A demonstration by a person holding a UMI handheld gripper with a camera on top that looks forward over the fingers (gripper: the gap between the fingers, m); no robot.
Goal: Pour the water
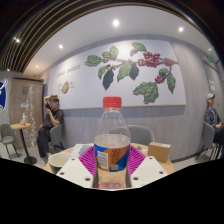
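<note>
A clear plastic water bottle (112,140) with a red cap (113,102) and an orange-and-blue label stands upright between my fingers. My gripper (112,162) is shut on the bottle: the purple pads (87,160) press on its lower sides at left and right. The bottle's base is hidden behind the gripper body. The bottle is held above a table (52,160) beyond it.
A tan box (159,152) sits on the table to the right of the bottle. A round pale dish (62,157) lies to the left. A seated person (50,118) is at far left, another person (212,115) at far right. A wall with a leaf mural (130,68) stands behind.
</note>
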